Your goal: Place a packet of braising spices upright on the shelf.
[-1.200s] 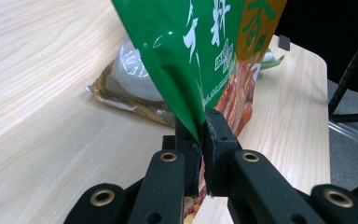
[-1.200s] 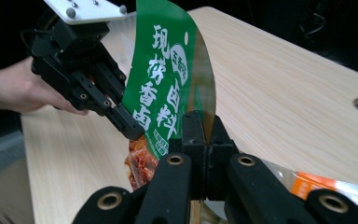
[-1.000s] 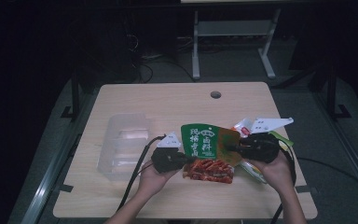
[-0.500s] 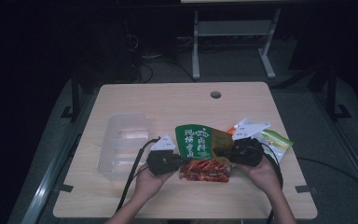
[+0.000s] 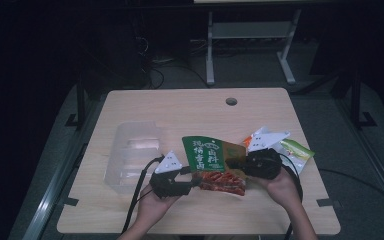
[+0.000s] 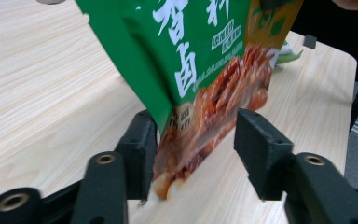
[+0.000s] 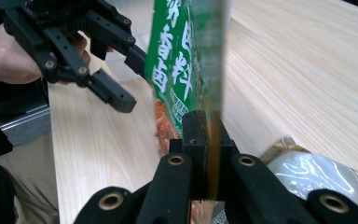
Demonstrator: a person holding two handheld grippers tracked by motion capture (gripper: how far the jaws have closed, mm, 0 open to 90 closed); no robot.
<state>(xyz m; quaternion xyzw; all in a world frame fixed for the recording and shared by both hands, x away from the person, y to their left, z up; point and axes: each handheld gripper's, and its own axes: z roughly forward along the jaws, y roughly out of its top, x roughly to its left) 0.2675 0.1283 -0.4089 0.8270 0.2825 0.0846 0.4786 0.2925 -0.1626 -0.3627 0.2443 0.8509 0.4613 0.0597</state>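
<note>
A green snack bag (image 5: 209, 154) with white characters and a red food picture stands tilted between both grippers at the table's front middle. My right gripper (image 5: 236, 164) is shut on the bag's right edge; in the right gripper view the jaws (image 7: 208, 140) pinch the thin side of the bag (image 7: 179, 60). My left gripper (image 5: 192, 181) is at the bag's lower left corner. Its jaws have just been opening: in the left gripper view (image 6: 196, 154) the bag (image 6: 200, 70) hangs between them, near one pad, with a gap to the other. The left gripper (image 7: 121, 79) also appears open in the right gripper view.
A clear plastic tray (image 5: 132, 155) lies left of the bag. Several other snack packets (image 5: 290, 149) lie at the right, behind my right hand, one clear-wrapped (image 7: 317, 172). The wooden table (image 5: 180, 110) has a cable hole (image 5: 231, 101) at the back.
The left gripper's jaws have opened off the bag's lower left corner. Both hands and the bag have shifted a little to the left, away from the packets at the right.
</note>
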